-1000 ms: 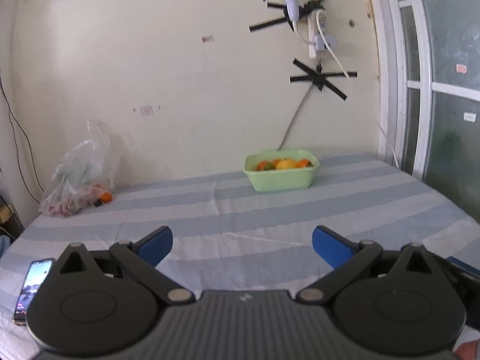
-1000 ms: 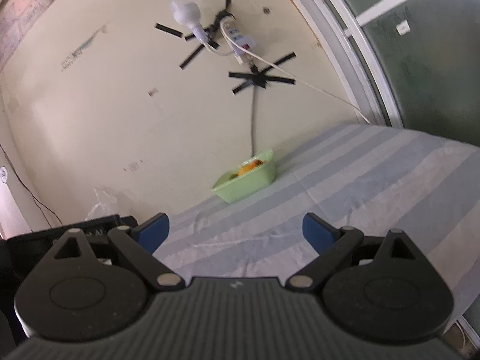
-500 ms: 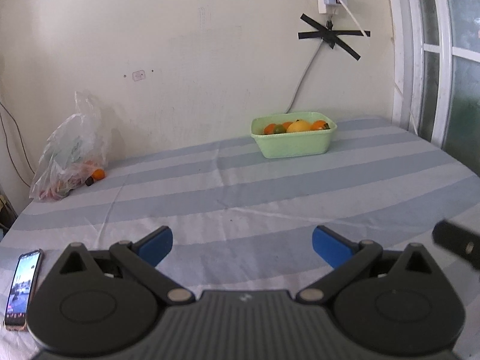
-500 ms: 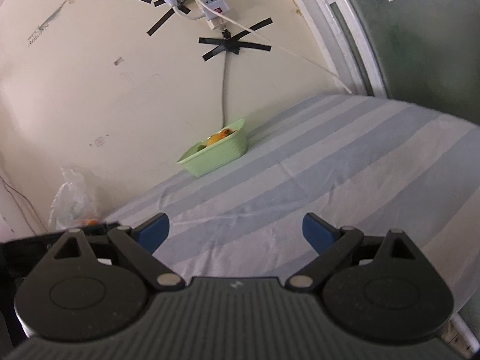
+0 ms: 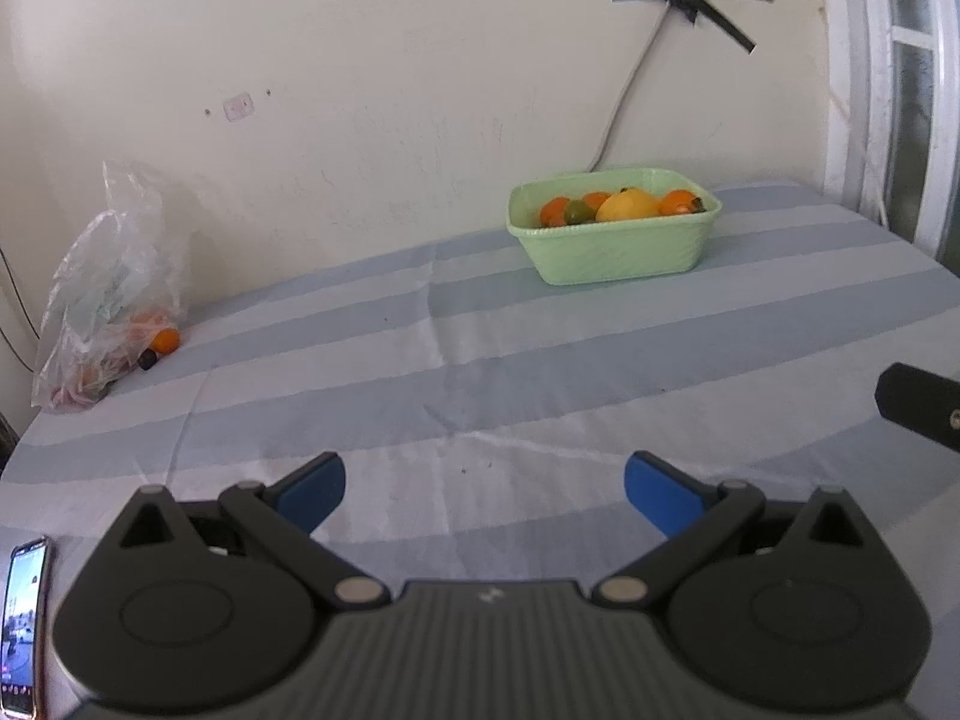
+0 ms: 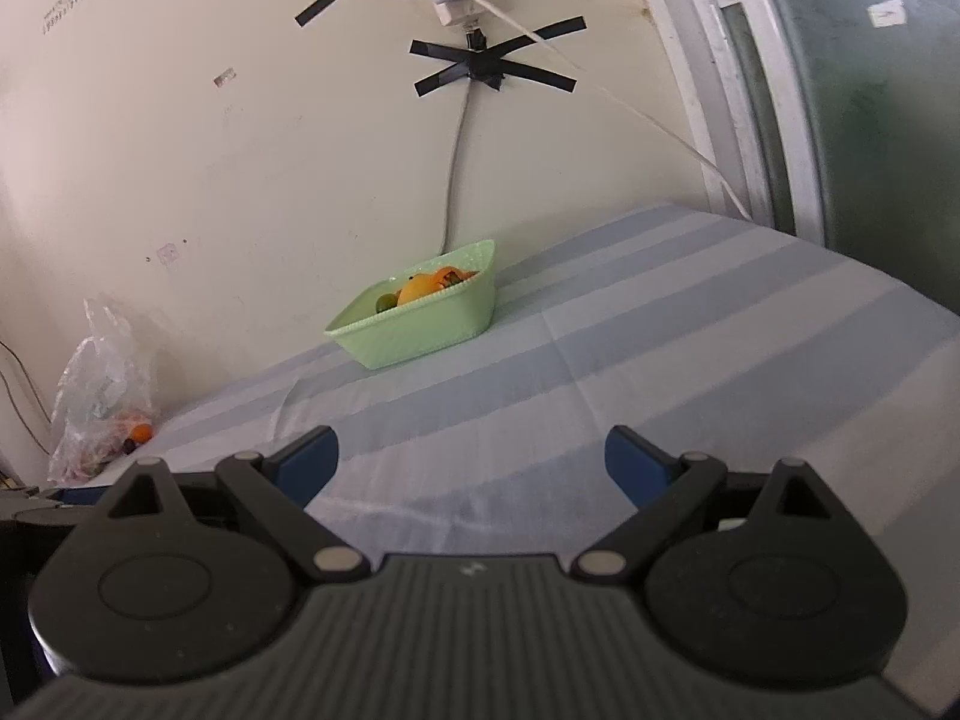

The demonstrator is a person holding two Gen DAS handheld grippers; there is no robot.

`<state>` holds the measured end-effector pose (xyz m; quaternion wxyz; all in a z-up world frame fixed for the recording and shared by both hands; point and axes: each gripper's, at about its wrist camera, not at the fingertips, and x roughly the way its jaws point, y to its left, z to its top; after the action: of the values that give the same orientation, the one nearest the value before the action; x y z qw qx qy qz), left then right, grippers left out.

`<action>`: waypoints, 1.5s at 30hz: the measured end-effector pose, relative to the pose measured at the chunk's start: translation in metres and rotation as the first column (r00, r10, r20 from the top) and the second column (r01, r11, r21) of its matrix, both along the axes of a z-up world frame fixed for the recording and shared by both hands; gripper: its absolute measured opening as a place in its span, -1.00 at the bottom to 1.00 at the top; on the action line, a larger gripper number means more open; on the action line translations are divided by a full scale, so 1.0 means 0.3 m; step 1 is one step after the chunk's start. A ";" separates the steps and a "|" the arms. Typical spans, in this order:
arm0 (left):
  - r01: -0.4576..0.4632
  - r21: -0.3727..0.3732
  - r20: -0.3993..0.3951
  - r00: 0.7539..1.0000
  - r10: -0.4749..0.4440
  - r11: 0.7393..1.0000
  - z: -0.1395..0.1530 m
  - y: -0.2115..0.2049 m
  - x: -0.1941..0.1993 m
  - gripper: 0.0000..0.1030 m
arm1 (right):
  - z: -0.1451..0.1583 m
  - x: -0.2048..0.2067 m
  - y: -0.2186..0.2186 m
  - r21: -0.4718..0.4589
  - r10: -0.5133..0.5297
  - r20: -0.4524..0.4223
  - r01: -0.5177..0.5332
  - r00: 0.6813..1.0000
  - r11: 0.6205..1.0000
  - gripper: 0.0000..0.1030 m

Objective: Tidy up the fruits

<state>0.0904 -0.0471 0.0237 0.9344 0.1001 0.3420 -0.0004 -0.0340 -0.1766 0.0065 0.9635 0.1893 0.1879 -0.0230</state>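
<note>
Both tools empty, jaws spread wide. Left gripper (image 5: 485, 495) low in frame over bare striped cloth (image 5: 480, 372); right gripper (image 6: 471, 462) same, lower centre of its view. Neither touches anything.

Fruit sits in two places. Green tub (image 5: 612, 231), upper right of centre in left view, against the wall, holds oranges, one yellow fruit, one small green one. Plastic bag (image 5: 108, 294), far left by the wall, has more fruit inside; one orange (image 5: 164, 340) and a small dark item (image 5: 147, 362) lie just at its mouth. Bag and tub well apart. Phone (image 5: 24, 618) at bottom left edge of left view.

Likely step: approach, nothing picked yet.

Risks, as judgement:
- Loose orange is round; a nudge from a finger could roll it along the cloth or off the edge.
- Bag is thin and crumpled; jaws may catch film instead of fruit and drag the lot.
- Tub looks light; pushing fruit in could slide it on the cloth.
- Left gripper swinging toward the bag passes near the phone.
- Wrinkled cloth may bunch under a low sweep.
</note>
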 end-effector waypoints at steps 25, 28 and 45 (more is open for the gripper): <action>-0.062 -0.031 -0.023 0.998 0.061 0.998 -0.046 0.078 0.045 1.00 | -0.027 0.081 0.058 0.020 0.047 -0.069 -0.045 0.997 0.999 0.89; -0.066 -0.035 -0.010 0.998 0.065 0.997 -0.033 0.085 0.039 1.00 | -0.016 0.080 0.063 0.021 0.054 -0.062 -0.052 0.997 0.998 0.89; -0.088 -0.017 0.023 0.996 0.088 0.996 -0.007 0.082 0.014 1.00 | 0.021 0.071 0.070 0.030 0.085 -0.023 -0.084 0.996 0.996 0.89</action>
<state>0.0945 -0.0226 0.0215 0.9383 0.0775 0.3347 0.0392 -0.0128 -0.1556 0.0128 0.9584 0.1948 0.2078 0.0181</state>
